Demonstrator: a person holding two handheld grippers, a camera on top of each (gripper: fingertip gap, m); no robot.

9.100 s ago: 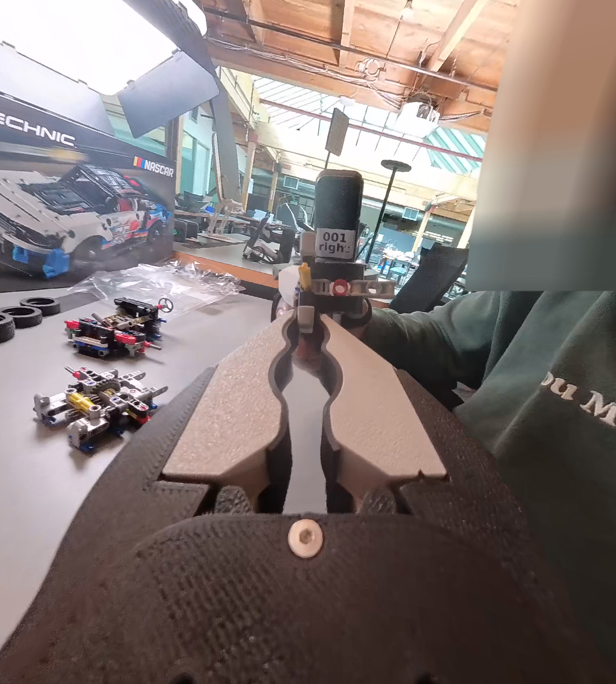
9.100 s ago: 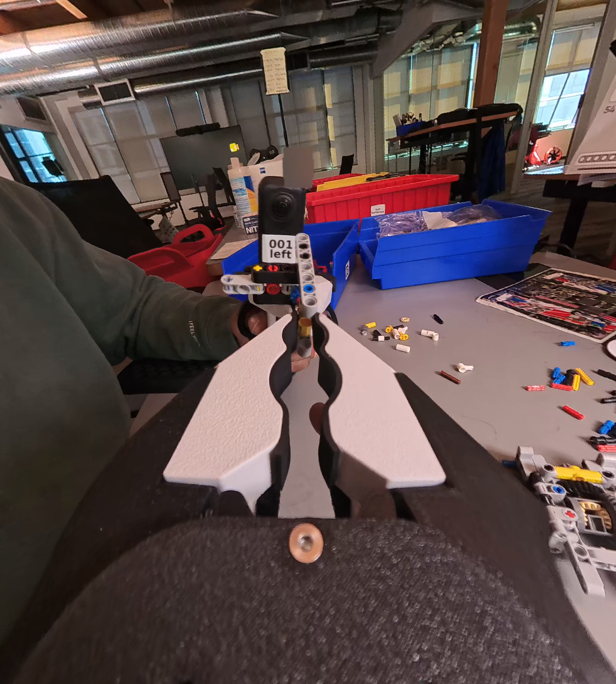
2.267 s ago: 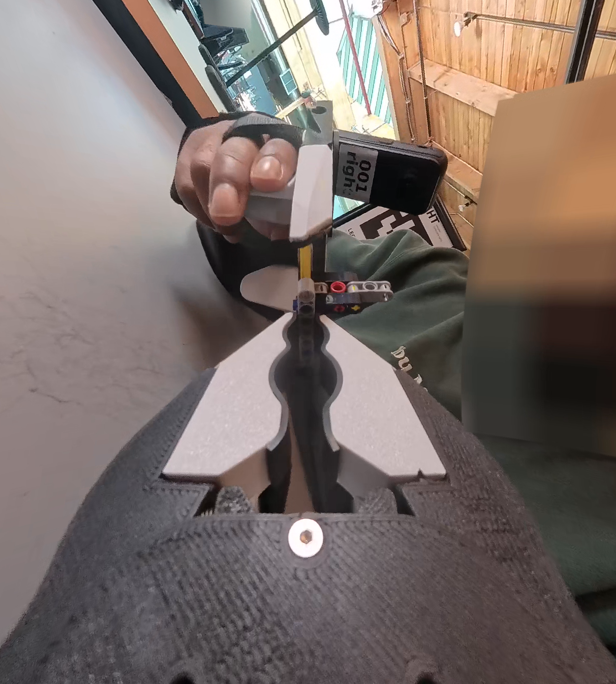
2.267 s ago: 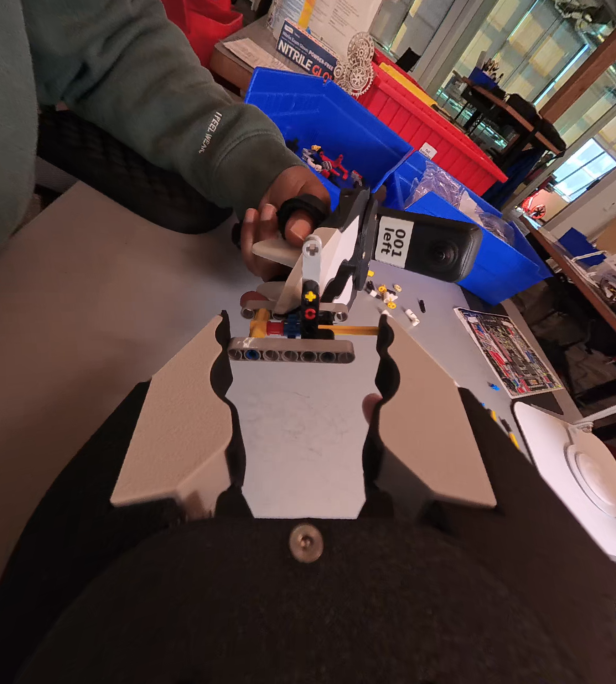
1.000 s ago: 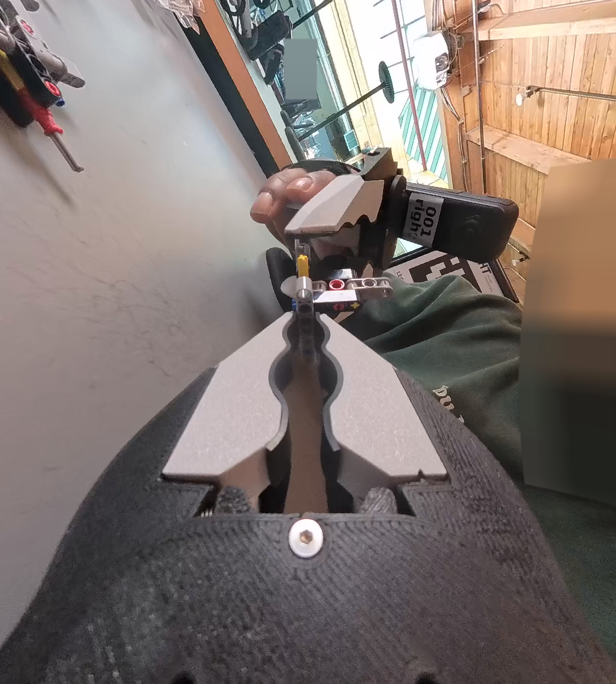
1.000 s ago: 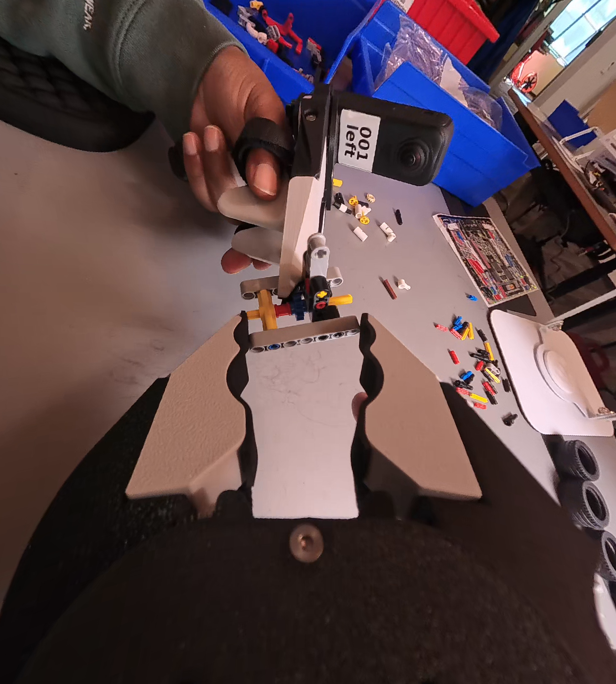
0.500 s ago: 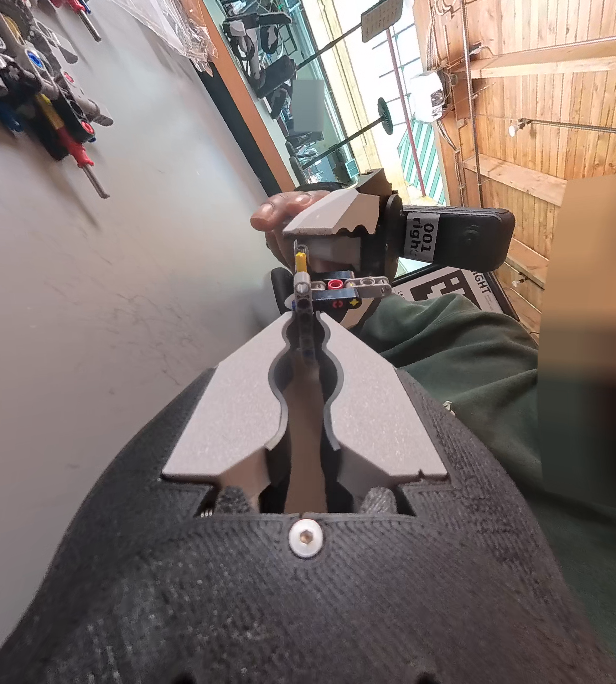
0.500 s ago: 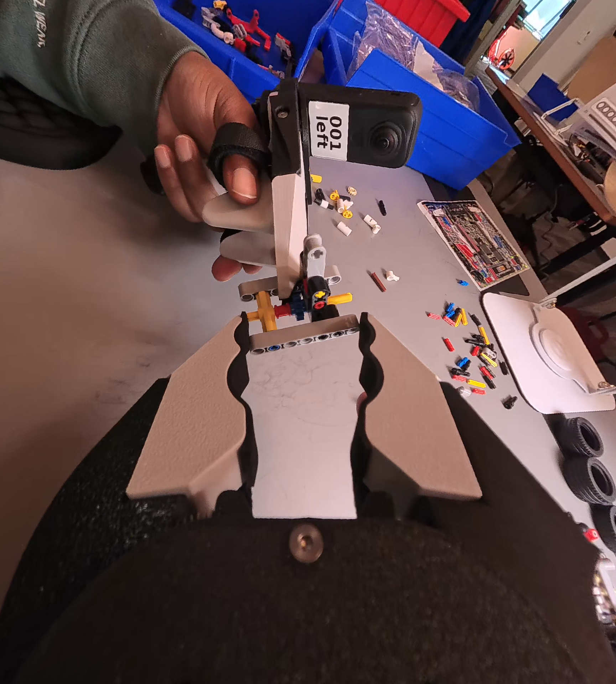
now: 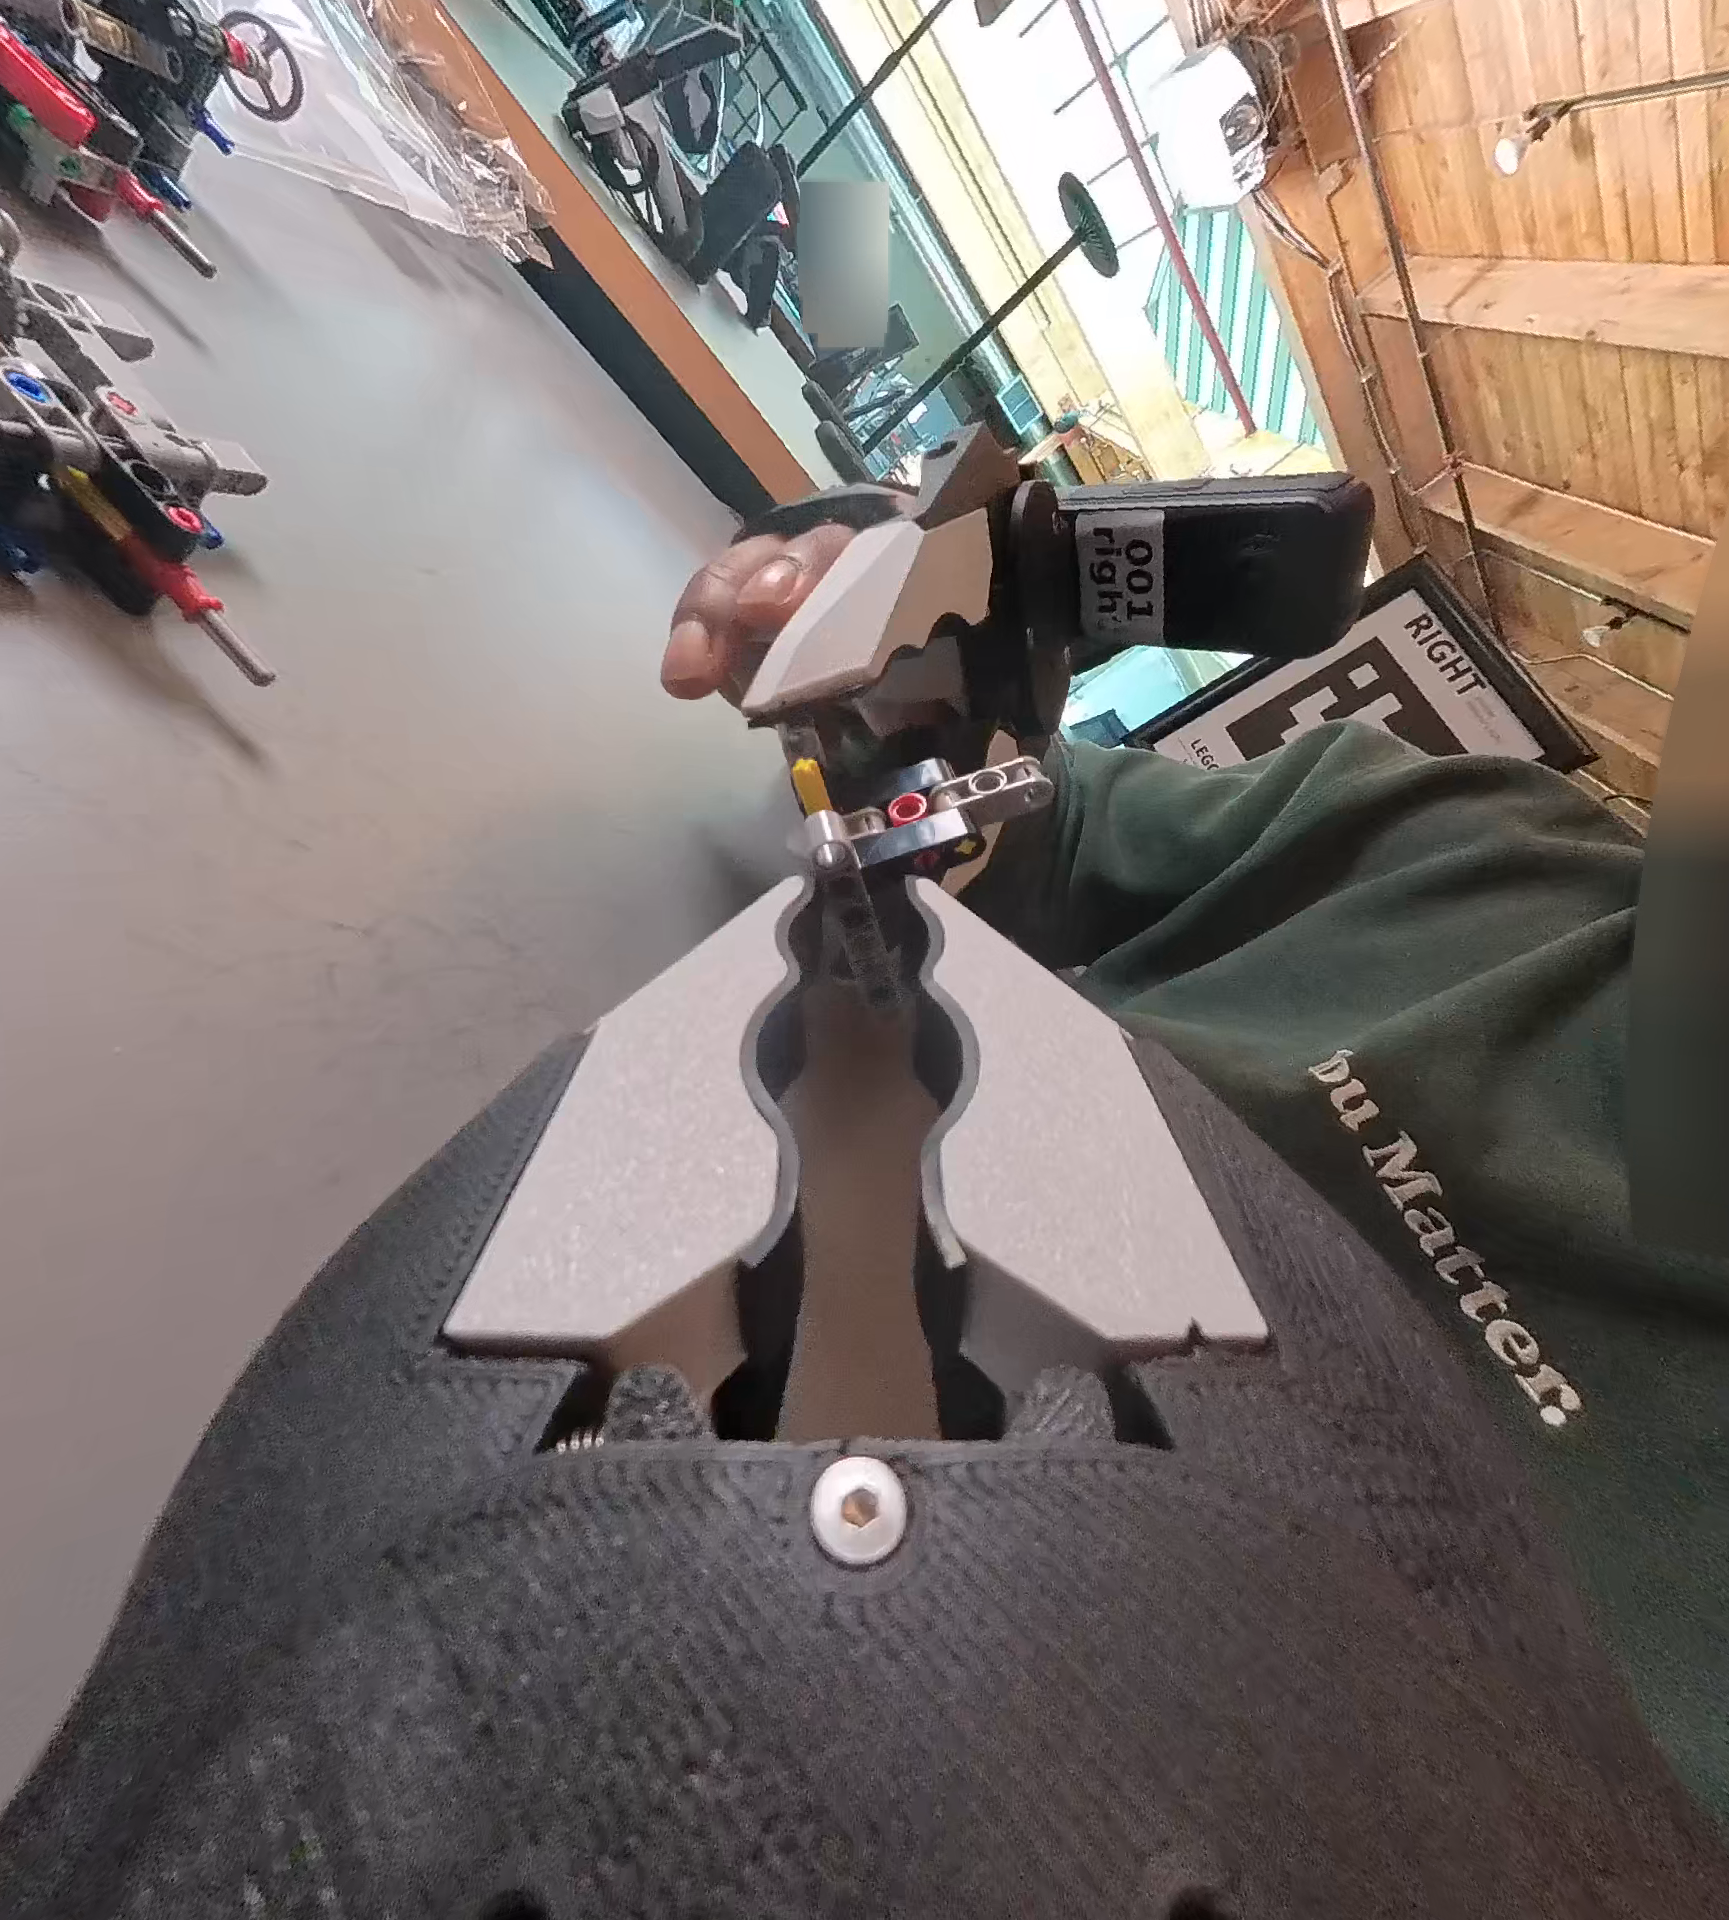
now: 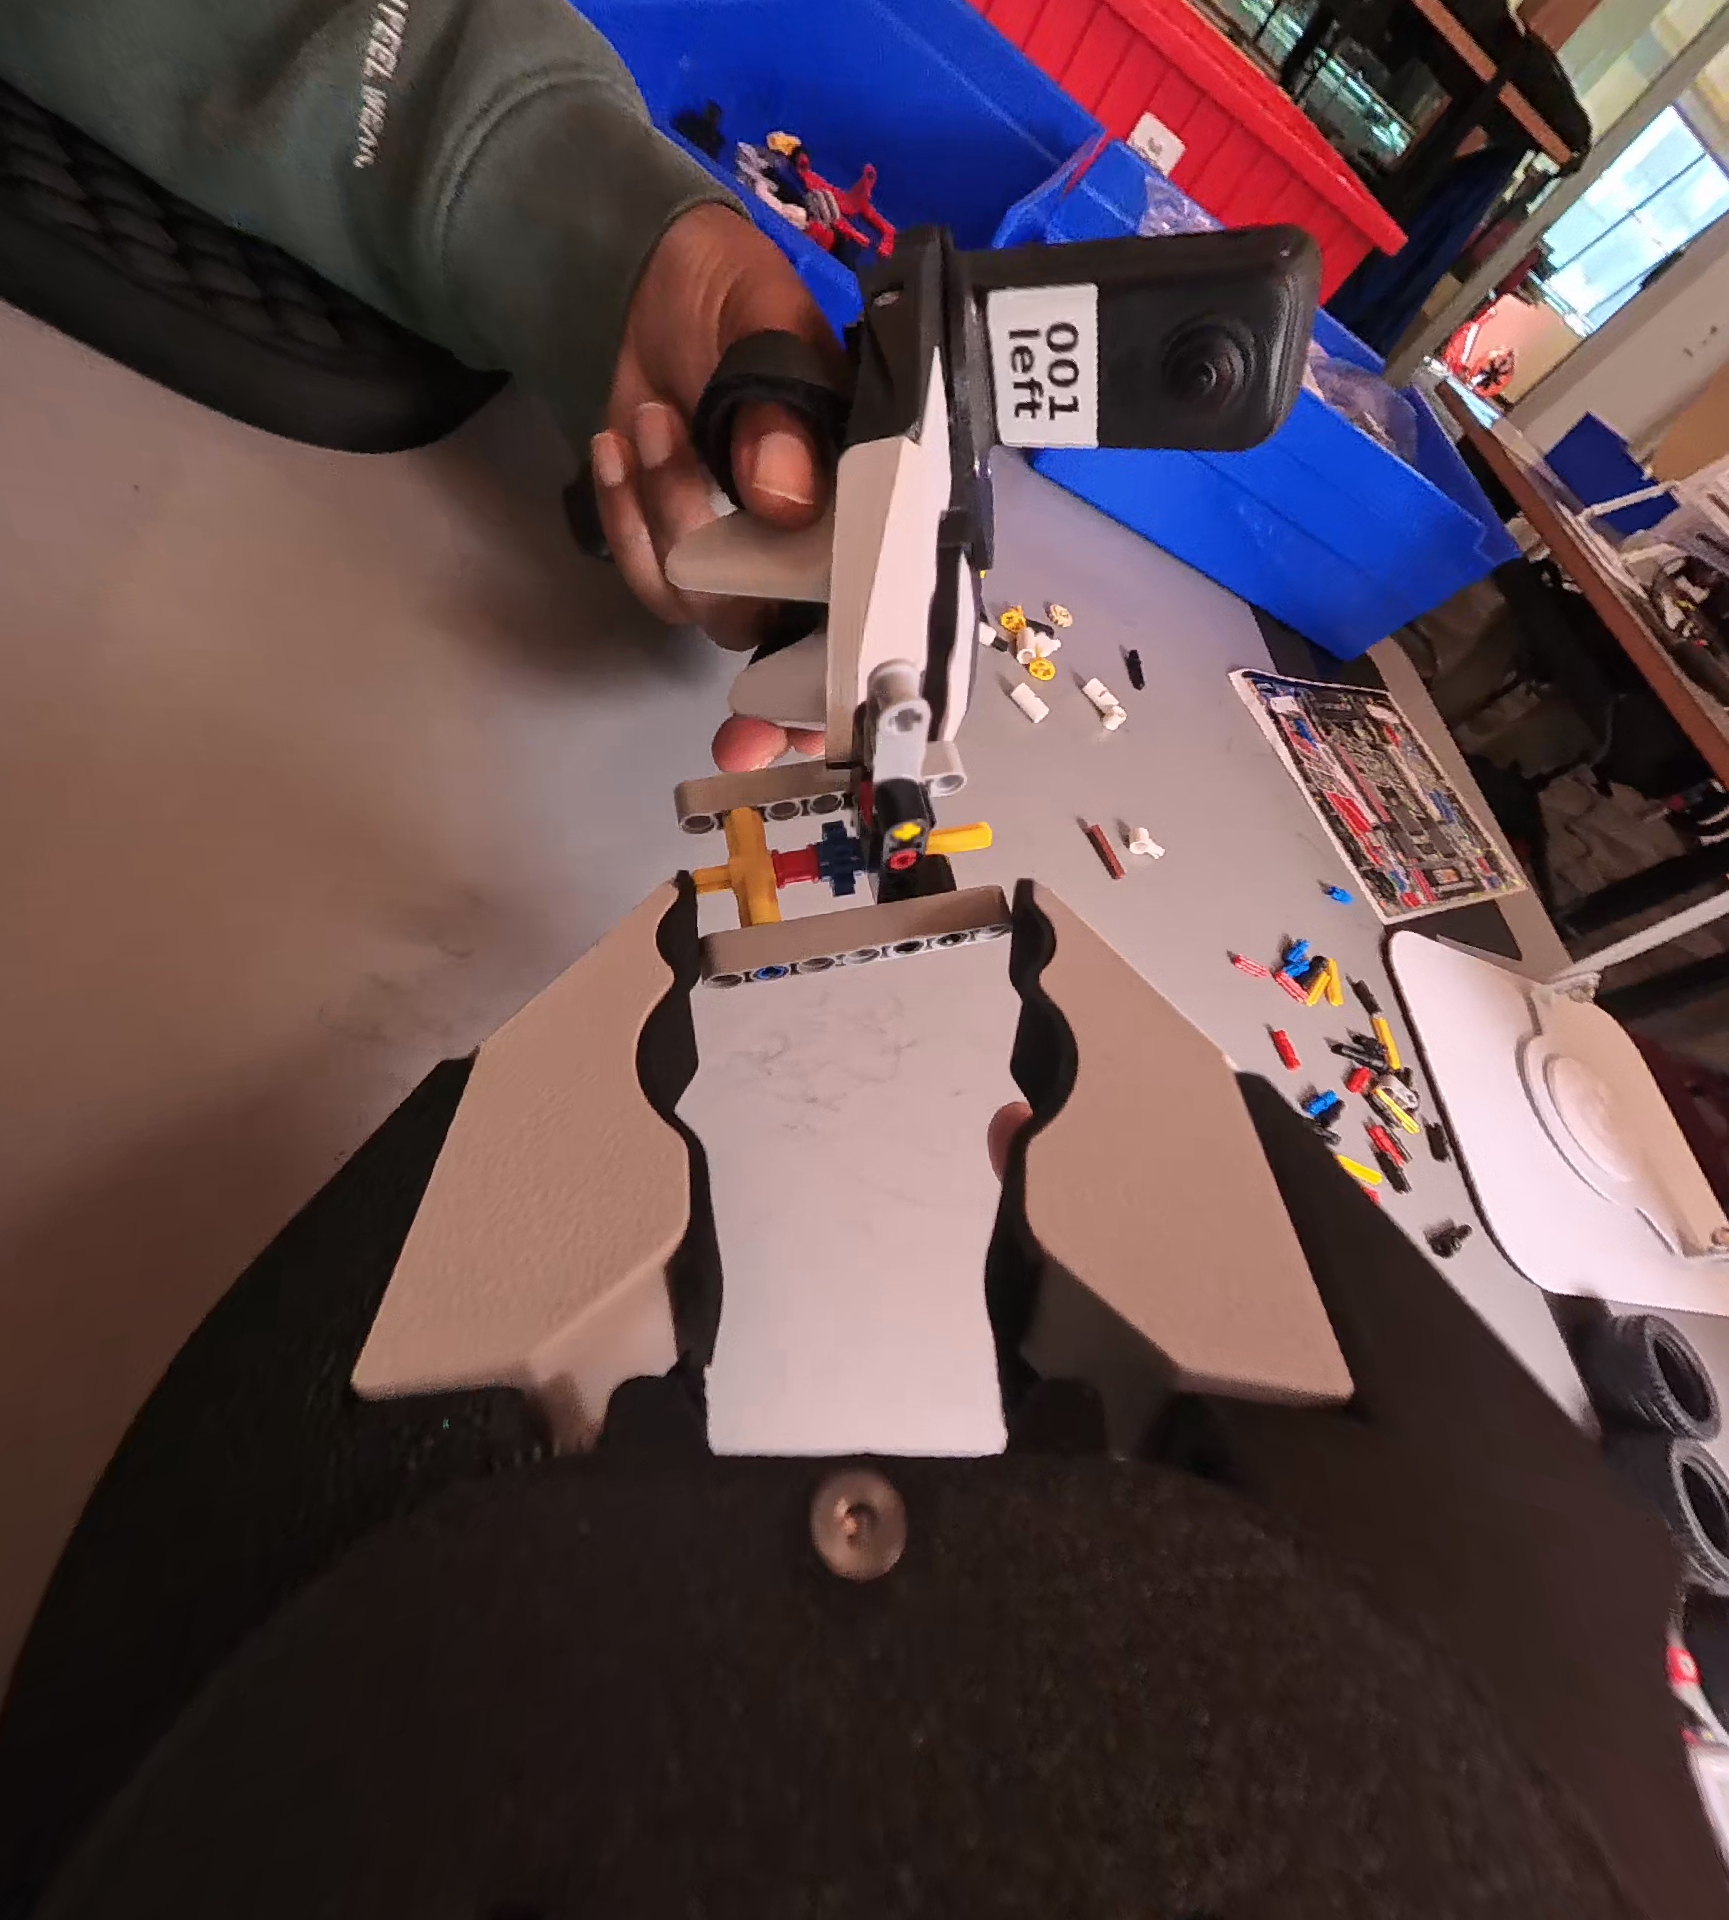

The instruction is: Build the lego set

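1. Table (image 10: 216,831): a pale grey top, seen tilted in both views. Blue bins (image 10: 1255,499) stand at its far side with a red bin (image 10: 1203,114) behind them; black tyres (image 10: 1712,1517) lie at one edge, and two partly built brick models (image 9: 60,436) lie well apart from the grippers.
2. Right gripper (image 10: 855,914): its jaws stand wide and clamp the long grey beam (image 10: 855,951) of the small brick assembly (image 10: 839,842) end to end, above the tabletop.
3. Left gripper (image 9: 858,904): its fingers (image 9: 735,997) are nearly closed around a thin dark beam of the same assembly, which sits slanted between the tips with a slight gap on either side.
4. Instruction booklet (image 10: 1379,790): lies flat near the bins.
5. Loose pins (image 10: 1338,1060): red, blue, yellow and black, scattered beside the booklet, with a few white ones (image 10: 1036,665) nearer the bins.
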